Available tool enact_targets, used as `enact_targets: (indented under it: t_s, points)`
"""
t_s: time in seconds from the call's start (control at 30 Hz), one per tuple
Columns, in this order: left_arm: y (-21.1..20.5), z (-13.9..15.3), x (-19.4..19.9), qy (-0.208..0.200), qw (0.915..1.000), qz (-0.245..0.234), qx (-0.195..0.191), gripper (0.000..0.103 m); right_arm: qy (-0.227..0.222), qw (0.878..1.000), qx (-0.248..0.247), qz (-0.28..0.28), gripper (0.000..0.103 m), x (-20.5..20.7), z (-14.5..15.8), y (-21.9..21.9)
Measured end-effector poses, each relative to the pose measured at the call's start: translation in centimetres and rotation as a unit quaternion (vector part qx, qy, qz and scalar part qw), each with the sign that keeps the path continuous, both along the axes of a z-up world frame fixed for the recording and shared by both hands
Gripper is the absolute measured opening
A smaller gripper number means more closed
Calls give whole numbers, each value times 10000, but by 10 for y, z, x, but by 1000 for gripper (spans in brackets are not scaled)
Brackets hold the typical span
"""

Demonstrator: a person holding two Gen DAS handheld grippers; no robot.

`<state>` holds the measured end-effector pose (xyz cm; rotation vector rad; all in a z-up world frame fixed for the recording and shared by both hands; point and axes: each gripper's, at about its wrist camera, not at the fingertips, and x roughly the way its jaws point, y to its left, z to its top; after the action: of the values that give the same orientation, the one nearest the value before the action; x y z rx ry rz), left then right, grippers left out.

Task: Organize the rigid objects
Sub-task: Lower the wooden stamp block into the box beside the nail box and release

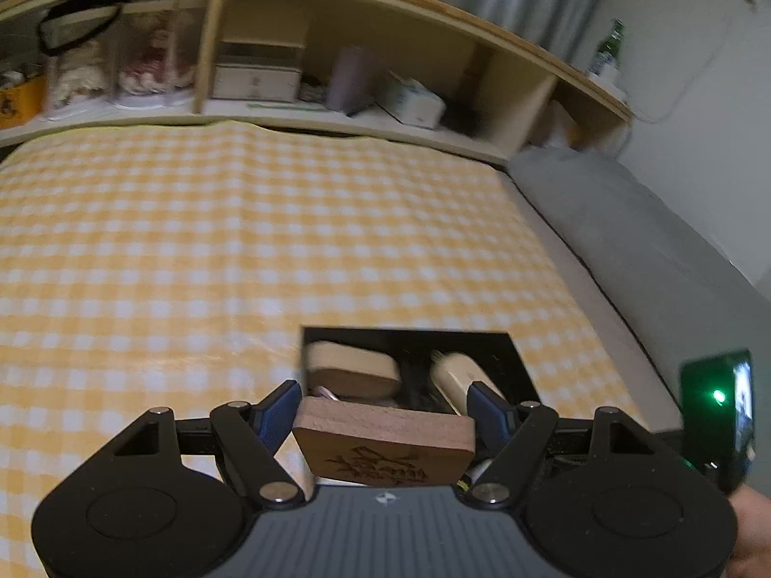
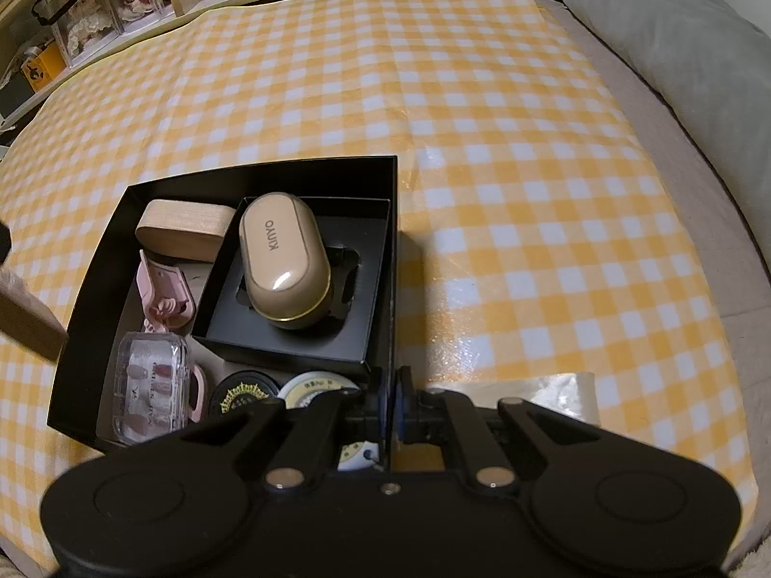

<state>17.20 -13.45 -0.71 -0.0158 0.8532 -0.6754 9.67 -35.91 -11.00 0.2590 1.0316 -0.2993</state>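
Note:
My left gripper [image 1: 385, 421] is shut on a flat wooden block [image 1: 385, 443] with a carved pattern, held just in front of and above the black box [image 1: 515, 356]. The block's end shows at the left edge of the right wrist view [image 2: 29, 318]. My right gripper [image 2: 391, 404] is shut on the right wall of the black box [image 2: 392, 241]. Inside the box lie a light wooden case [image 2: 183, 229], a beige oval case [image 2: 284, 265] on a black insert, a pink open case [image 2: 166, 294], a clear box [image 2: 149, 385] and two round tins [image 2: 243, 392].
The box sits on a yellow checked cloth [image 2: 482, 144] over a bed. A grey pillow [image 2: 674, 48] lies at the right. A wooden shelf unit [image 1: 337, 72] with boxes and containers stands behind. A clear plastic sheet [image 2: 554, 395] lies by the right gripper.

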Motion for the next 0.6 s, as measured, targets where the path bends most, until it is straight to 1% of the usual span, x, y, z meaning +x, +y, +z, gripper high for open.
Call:
enact_targets:
  t_s: [0.17,0.33,0.5,0.6]
  points:
    - [-13,-9,-8,134,9995,-228,161,76,2,10000,-9,0,5,0,0,1]
    - [-17,-16,-9,237,9992,-204,266,76,17,10000,-33,7,5,0,0,0]
    - [-17,-23,-8,545,9977,-200,344,76,56,10000,-74,16,5,0,-1,1]
    - [-17,-26,-7,697,9969,-158,327,76,58,9999,-79,20,5,1,-1,1]
